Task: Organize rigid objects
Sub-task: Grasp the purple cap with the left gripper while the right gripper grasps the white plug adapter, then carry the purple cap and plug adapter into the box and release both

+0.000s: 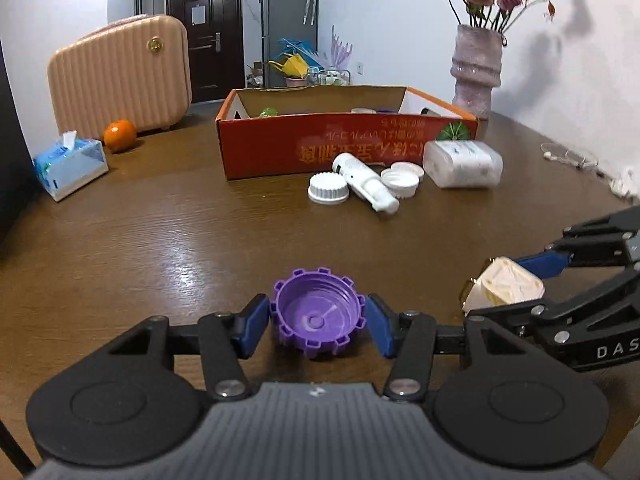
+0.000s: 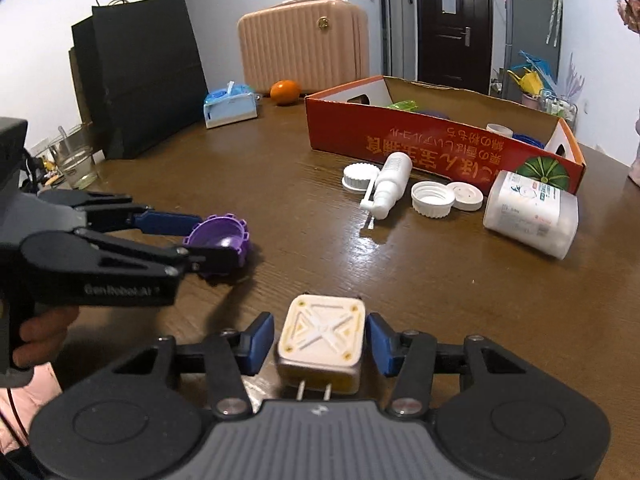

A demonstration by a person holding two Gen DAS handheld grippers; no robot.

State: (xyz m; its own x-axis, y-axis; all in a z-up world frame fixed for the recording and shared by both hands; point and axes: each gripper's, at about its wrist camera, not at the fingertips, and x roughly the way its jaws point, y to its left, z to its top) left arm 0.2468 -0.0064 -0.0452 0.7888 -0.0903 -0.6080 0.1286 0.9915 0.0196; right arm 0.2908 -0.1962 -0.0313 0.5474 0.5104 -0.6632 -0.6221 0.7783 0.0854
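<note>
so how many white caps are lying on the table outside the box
3: one ridged cap left of the white spray bottle, an open-side-up cap right of it, and a flat cap behind that. More may be hidden inside the box.

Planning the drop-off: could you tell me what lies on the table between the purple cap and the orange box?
Mostly bare table; both views show white caps and a white bottle near the orange box, slightly right of the purple cap.

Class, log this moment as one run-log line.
left hand-held gripper: shut on purple cap | right hand-held gripper: shut on white plug adapter | cardboard box: ahead on table
</note>
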